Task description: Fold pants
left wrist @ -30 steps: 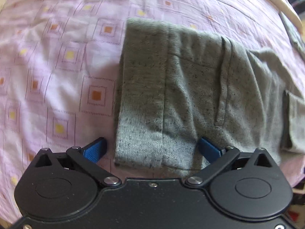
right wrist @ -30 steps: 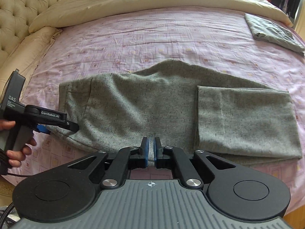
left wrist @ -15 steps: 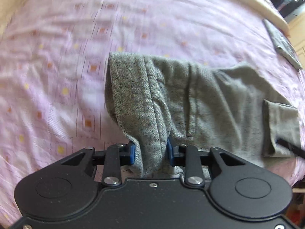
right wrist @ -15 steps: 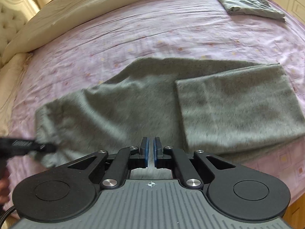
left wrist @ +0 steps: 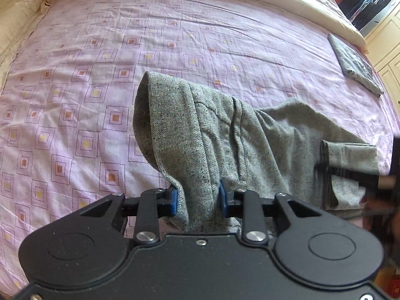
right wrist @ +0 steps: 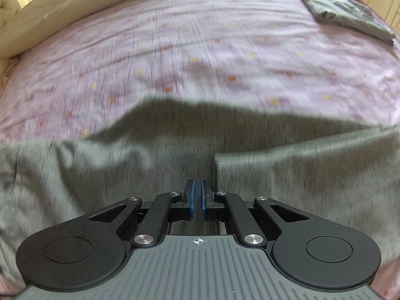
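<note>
The grey speckled pants (left wrist: 225, 135) lie on the pink patterned bed sheet (left wrist: 100, 50), with the leg end folded over at the right (right wrist: 307, 170). My left gripper (left wrist: 198, 197) is shut on the waistband end of the pants and holds it lifted off the bed, the fabric draping in a hood shape. My right gripper (right wrist: 196, 197) is shut, low over the middle of the pants (right wrist: 125, 175); whether fabric is pinched between its pads is not visible. The right wrist view is motion-blurred.
A second folded grey garment (left wrist: 355, 67) lies at the far right of the bed, also in the right wrist view (right wrist: 342, 7). A cream duvet (right wrist: 75, 7) runs along the far edge. A cream pillow (left wrist: 22, 2) is at the far left.
My left gripper closed on the waistband end and lifted it up off the bed. My right gripper stayed shut and moved in over the pants; its view swept right.
</note>
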